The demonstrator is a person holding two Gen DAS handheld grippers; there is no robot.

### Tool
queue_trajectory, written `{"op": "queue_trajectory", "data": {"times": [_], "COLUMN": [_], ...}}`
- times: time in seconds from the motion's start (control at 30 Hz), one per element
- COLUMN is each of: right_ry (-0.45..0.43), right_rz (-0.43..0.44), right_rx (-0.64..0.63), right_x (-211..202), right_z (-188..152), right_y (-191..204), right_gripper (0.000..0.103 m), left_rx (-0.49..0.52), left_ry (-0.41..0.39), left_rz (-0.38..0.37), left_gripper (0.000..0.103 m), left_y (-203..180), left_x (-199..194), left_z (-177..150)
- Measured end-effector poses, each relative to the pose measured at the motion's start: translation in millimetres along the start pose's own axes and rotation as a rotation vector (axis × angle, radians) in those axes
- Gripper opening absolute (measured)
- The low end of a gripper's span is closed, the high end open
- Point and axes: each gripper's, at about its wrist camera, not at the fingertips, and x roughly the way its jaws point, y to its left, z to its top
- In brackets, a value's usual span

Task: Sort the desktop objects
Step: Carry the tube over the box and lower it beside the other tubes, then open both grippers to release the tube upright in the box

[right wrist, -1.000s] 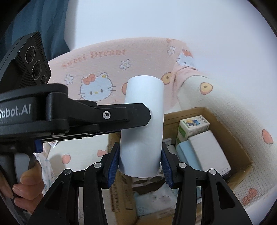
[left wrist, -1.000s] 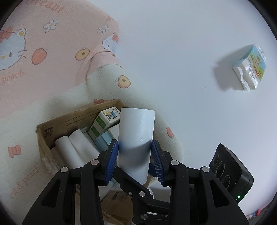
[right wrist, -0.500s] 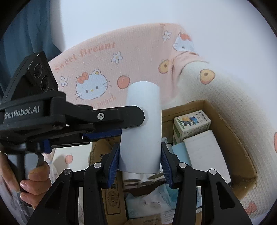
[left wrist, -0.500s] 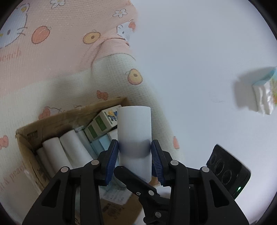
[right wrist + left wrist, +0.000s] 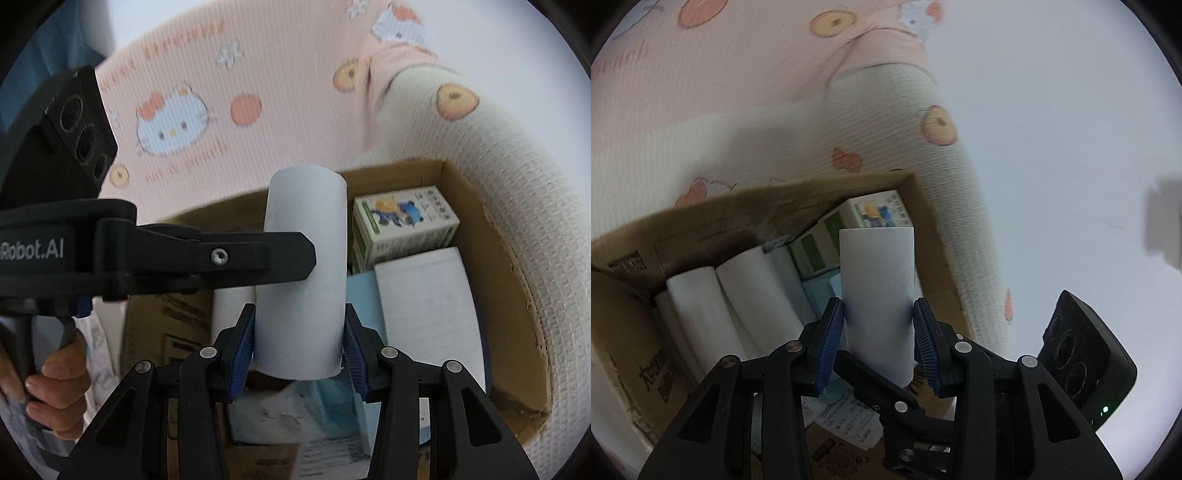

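White paper roll [image 5: 303,280] stands upright between the blue pads of the right gripper [image 5: 299,349], which is clamped on its lower part; the left gripper [image 5: 879,332] pinches the same roll [image 5: 877,291] from the side, its black finger [image 5: 258,258] crossing the roll's middle in the right wrist view. Both tongs are closed on this one roll, and it hangs over the open cardboard box [image 5: 517,332].

Just beyond the left tongs' tips the box's far wall [image 5: 775,214] rises. To the right of those tips its right wall stands near the roll, with little room between them. Right of that wall runs a cream waffle-knit blanket [image 5: 960,229], and past it a bare white tabletop [image 5: 1071,147] gives open room. In the right wrist view the same blanket [image 5: 517,229] curves around the box's right rim, with its pink printed part [image 5: 258,92] beyond the far wall.

Inside the box, left of the left tongs, lie two more white rolls [image 5: 738,295] side by side. Ahead of the tips, in the far right corner, stands a small green-and-white carton [image 5: 402,221]. Right of the right tongs lies a flat white pad [image 5: 424,302] on a pale blue packet [image 5: 362,295]. Below the held roll are crumpled bluish wrappers [image 5: 325,406] and printed slips. A hand [image 5: 55,384] grips the left tool's handle at the lower left.
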Motion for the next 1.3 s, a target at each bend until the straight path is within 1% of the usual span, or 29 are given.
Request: {"op": "queue_trajectory", "data": {"times": [0.1, 0.17, 0.3, 0.37, 0.43, 0.5, 0.6, 0.7, 0.73, 0.83, 0.97, 1.07, 1.17, 1.3], "right_ry": [0.055, 0.099, 0.171, 0.191, 0.198, 0.208, 0.215, 0.218, 0.207, 0.216, 0.220, 0.210, 0.169, 0.162], "right_rz": [-0.012, 0.008, 0.037, 0.033, 0.013, 0.005, 0.014, 0.030, 0.021, 0.037, 0.028, 0.016, 0.014, 0.036], "right_rx": [-0.019, -0.005, 0.027, 0.011, -0.023, -0.032, -0.014, 0.011, 0.026, 0.052, 0.040, 0.042, 0.011, -0.003], "right_x": [12.1, 21.6, 35.7, 41.5, 46.6, 52.1, 55.8, 55.6, 53.9, 51.9, 51.3, 45.6, 27.8, 16.7], "right_z": [1.9, 3.4, 6.1, 7.8, 9.2, 9.9, 13.1, 13.5, 13.8, 13.8, 11.9, 11.9, 14.5, 13.2], "right_y": [-2.3, -6.9, -9.6, -6.5, -2.4, -0.7, -2.5, -7.0, -8.9, -13.0, -10.4, -8.4, -5.6, -5.1], "right_gripper": [0.042, 0.042, 0.042, 0.042, 0.042, 0.042, 0.042, 0.042, 0.042, 0.042, 0.042, 0.042, 0.043, 0.042], "left_rx": [-0.024, -0.038, 0.008, 0.016, 0.001, -0.024, -0.049, -0.024, -0.018, -0.019, -0.004, 0.023, 0.035, 0.042], "left_ry": [0.012, 0.023, 0.022, 0.030, 0.049, 0.059, 0.067, 0.082, 0.078, 0.086, 0.090, 0.084, 0.080, 0.078], "left_rz": [0.025, 0.050, 0.103, 0.118, 0.132, 0.126, 0.115, 0.154, 0.157, 0.156, 0.178, 0.239, 0.258, 0.270], "left_gripper": [0.043, 0.043, 0.043, 0.043, 0.043, 0.043, 0.043, 0.043, 0.043, 0.043, 0.044, 0.044, 0.044, 0.044], "left_y": [6.6, 9.8, 9.2, 10.8, 15.8, 22.1, 27.6, 26.4, 26.2, 26.9, 25.4, 23.1, 22.4, 20.9], "left_x": [8.6, 12.4, 13.4, 13.8, 16.6, 19.8, 22.4, 26.8, 26.2, 26.9, 23.5, 23.7, 23.7, 23.1], "left_z": [0.3, 0.4, 0.0, 1.2, 3.5, 6.4, 7.8, 7.2, 6.8, 7.4, 9.6, 11.0, 12.7, 12.6]}}
